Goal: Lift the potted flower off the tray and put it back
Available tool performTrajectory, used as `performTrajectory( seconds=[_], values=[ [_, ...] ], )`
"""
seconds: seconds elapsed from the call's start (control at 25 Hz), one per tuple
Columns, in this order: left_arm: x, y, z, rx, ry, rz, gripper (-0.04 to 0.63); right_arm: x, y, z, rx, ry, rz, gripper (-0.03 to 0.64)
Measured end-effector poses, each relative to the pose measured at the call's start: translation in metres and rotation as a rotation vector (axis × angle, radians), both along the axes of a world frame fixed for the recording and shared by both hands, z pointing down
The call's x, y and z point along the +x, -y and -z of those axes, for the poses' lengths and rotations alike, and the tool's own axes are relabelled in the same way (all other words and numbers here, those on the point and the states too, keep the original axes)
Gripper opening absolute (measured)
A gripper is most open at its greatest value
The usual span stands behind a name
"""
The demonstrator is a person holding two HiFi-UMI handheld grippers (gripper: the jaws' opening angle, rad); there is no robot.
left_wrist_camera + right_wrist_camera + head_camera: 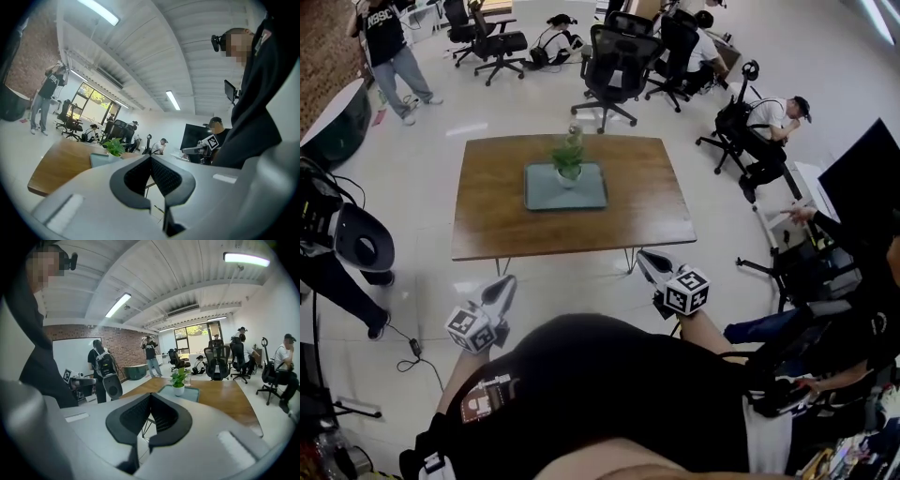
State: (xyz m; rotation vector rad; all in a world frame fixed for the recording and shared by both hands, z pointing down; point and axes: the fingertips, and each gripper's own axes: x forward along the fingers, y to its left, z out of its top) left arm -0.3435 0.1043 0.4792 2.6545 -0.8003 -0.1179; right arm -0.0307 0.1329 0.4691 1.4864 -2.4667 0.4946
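A small potted flower (568,161) with green leaves in a white pot stands upright on a grey tray (587,194) in the middle of a brown wooden table (496,216). Both grippers hang short of the table's near edge, well apart from the pot. My left gripper (507,282) is shut and empty at the lower left. My right gripper (645,257) is shut and empty near the table's front right leg. The left gripper view shows the potted flower (114,147) far off beyond the left gripper (151,157). In the right gripper view the potted flower (178,380) sits on the tray (187,393) beyond the right gripper (150,395).
Black office chairs (618,62) and seated people (773,120) ring the far side of the table. A person with a backpack (337,242) stands at the left. A dark monitor (867,173) is at the right, and a cable (417,349) lies on the floor near the left gripper.
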Motion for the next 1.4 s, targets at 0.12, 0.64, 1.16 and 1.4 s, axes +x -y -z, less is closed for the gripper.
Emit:
performTrajectory(
  seconds=[0.12,0.64,1.16,1.4],
  values=[
    [0.009,0.020,-0.007,-0.002,0.024,0.044,0.000,0.012,0.037,-0.008,0.014,0.011,0.047,0.014],
    [0.125,0.107,0.003,-0.046,0.066,0.275,0.000,0.097,0.199,-0.027,0.026,0.009,0.323,0.014],
    [0.135,0.202,-0.018,-0.071,0.045,0.152,0.000,0.085,0.259,-0.048,-0.039,-0.037,0.283,0.015],
    [0.112,0.260,-0.025,-0.059,0.032,0.036,0.000,0.061,0.285,-0.031,-0.041,-0.066,0.198,0.021]
  ],
)
